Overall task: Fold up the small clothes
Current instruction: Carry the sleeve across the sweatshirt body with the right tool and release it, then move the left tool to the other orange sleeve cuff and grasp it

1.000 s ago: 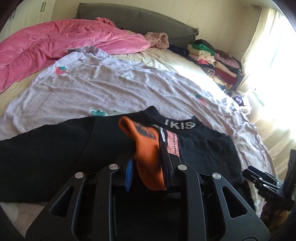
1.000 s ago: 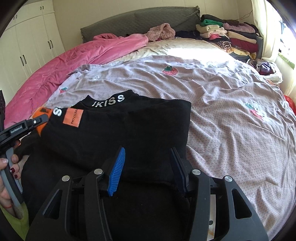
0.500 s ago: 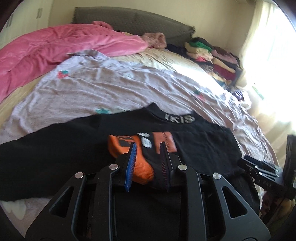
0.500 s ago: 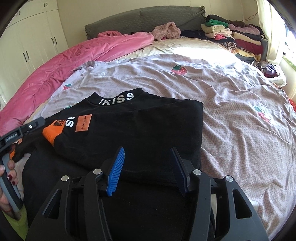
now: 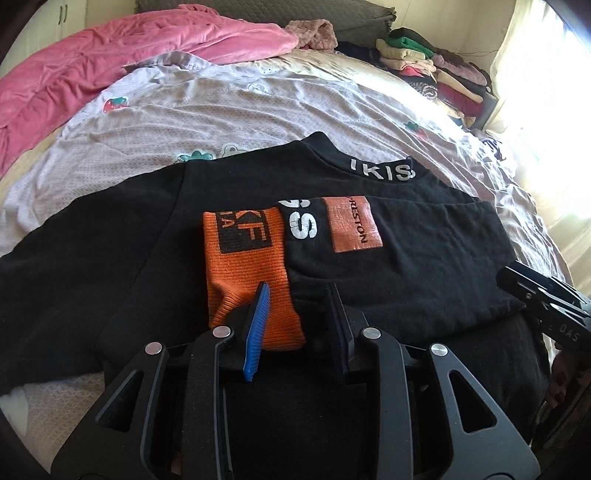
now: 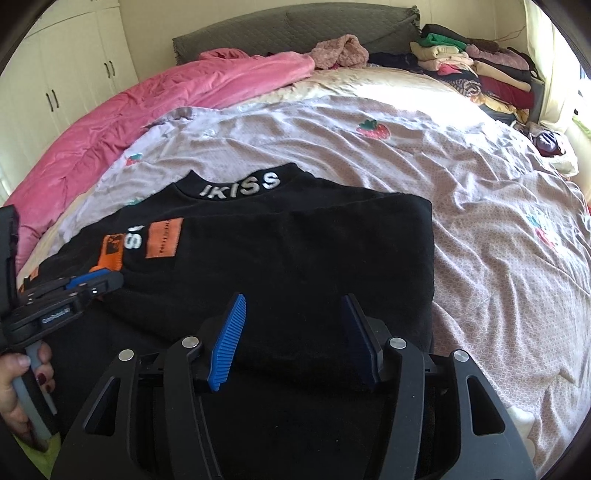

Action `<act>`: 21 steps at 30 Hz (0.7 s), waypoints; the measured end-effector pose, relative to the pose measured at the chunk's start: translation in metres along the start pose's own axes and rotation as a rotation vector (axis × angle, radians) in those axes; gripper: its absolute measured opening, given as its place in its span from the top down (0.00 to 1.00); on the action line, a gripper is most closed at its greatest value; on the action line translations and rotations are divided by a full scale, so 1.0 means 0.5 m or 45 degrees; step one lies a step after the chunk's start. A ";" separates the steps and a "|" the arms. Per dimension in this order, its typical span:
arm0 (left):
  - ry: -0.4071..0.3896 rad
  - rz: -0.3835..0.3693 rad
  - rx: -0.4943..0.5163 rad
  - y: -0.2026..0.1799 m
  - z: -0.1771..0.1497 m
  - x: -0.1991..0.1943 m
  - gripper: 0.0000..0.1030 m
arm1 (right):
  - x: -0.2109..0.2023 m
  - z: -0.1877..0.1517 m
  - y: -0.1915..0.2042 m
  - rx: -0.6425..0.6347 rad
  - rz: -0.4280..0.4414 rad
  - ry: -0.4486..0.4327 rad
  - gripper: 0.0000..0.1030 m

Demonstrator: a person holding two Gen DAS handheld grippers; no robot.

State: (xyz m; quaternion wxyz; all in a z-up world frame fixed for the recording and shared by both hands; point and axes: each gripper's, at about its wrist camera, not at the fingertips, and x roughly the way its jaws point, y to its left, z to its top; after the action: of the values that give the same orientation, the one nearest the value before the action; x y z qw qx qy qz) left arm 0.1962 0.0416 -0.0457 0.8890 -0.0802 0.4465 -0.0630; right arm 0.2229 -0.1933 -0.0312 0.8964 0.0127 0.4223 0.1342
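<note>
A black long-sleeved shirt [image 5: 424, 266] with "IKISS" on its collar lies on the bed, its right side folded inward [image 6: 295, 240]. Its sleeve with the orange cuff [image 5: 240, 273] rests flat across the chest. My left gripper [image 5: 297, 286] is low over the cuff's end; its jaws are opening, the cuff lies between them and the pads no longer pinch it. My right gripper [image 6: 294, 297] hovers over the folded right part of the shirt, jaws opening, nothing pressed between them. The right wrist view shows the left gripper [image 6: 92, 282] at the left edge, held by a hand [image 6: 14, 391].
A lilac bedspread [image 6: 480, 221] with strawberry patches covers the bed. A pink blanket [image 5: 110, 66] is bunched at the back left. Folded clothes are stacked [image 6: 487, 74] at the back right beside the grey headboard [image 6: 295, 29]. White wardrobe doors [image 6: 74, 81] stand at the left.
The left gripper has come down and laid the raised orange cuff flat on the shirt, and its jaws have widened off it. The right gripper's jaws stand slightly wider.
</note>
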 end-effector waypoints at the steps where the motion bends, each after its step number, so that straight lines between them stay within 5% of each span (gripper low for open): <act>1: 0.000 -0.001 0.001 0.001 -0.002 0.000 0.77 | 0.008 -0.001 -0.005 0.010 -0.006 0.012 0.49; 6: -0.005 -0.019 -0.008 0.002 0.000 -0.010 0.72 | 0.044 -0.009 -0.035 0.077 -0.062 0.091 0.48; 12: -0.028 -0.022 0.006 -0.005 -0.001 -0.028 0.59 | 0.023 -0.015 -0.033 0.086 -0.047 0.053 0.35; 20: -0.074 -0.022 -0.001 -0.002 -0.005 -0.065 0.46 | -0.013 -0.017 -0.025 0.086 -0.021 0.013 0.34; 21: -0.080 -0.018 -0.002 -0.002 -0.005 -0.069 0.36 | -0.016 -0.016 -0.021 0.084 -0.021 0.008 0.34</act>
State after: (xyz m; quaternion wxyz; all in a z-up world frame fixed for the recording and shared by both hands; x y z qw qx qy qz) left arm 0.1737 0.0467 -0.0196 0.9021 -0.0860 0.4176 -0.0666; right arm 0.2145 -0.2063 -0.0317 0.8952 0.0383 0.4294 0.1127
